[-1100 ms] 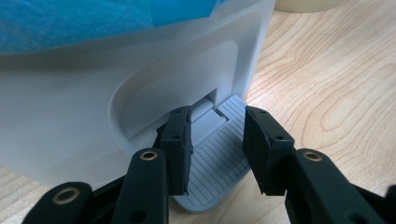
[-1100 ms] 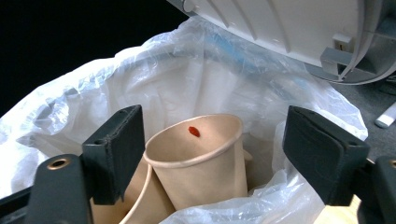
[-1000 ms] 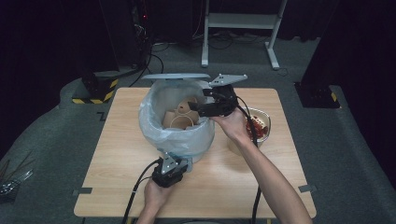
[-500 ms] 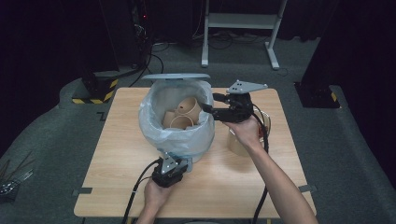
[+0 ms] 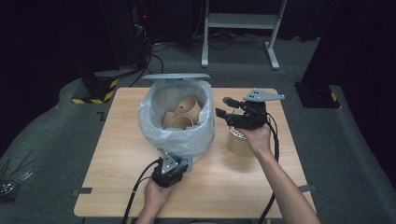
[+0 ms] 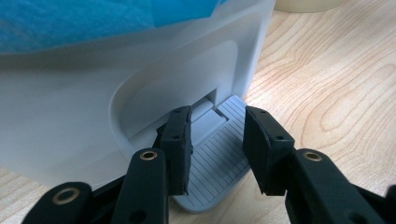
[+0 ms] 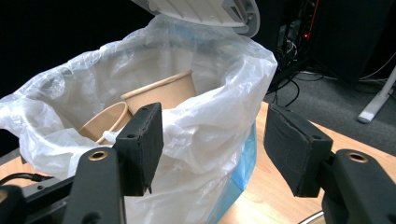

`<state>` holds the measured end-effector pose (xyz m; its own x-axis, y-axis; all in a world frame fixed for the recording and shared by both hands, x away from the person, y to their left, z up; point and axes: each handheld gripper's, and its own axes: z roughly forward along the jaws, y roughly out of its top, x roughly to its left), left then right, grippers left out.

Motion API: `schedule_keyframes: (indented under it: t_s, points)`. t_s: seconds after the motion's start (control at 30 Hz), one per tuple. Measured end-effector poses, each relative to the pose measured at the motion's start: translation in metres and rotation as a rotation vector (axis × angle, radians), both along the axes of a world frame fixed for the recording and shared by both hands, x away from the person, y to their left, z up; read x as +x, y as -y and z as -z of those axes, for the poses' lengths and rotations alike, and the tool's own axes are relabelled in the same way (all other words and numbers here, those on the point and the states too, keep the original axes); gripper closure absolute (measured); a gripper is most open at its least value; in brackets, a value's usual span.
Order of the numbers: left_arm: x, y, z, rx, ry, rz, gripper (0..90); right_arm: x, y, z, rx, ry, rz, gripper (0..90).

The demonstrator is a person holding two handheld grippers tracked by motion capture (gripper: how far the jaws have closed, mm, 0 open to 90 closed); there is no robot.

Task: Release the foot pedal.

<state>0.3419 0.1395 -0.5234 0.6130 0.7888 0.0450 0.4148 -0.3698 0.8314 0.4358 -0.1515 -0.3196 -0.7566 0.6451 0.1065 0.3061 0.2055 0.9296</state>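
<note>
Three cups (image 5: 182,114) lay in the bin (image 5: 177,137) at centre frame; our left gripper (image 5: 173,161), unclenched, pressed the pedal (image 6: 212,158). Our right gripper (image 5: 222,106), jaws just opening with nothing between them, should next grasp the stack (image 5: 238,142) below it.

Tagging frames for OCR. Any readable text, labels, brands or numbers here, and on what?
No readable text in any view.
White bin and its liner bag: no print visible.
Brown paper cups in the bin: plain.
Container under the right gripper: no legible marking.
Yellow-black hazard stripes on the floor unit: a pattern, not letters.
</note>
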Motion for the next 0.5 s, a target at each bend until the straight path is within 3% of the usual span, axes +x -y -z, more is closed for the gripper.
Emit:
schedule_keyframes:
  t_s: [0.5]
  points:
    - [0.0,0.0,0.0,0.001,0.001,0.0,61.8,-0.019,0.027,0.014,-0.004,0.019,0.038,37.0]
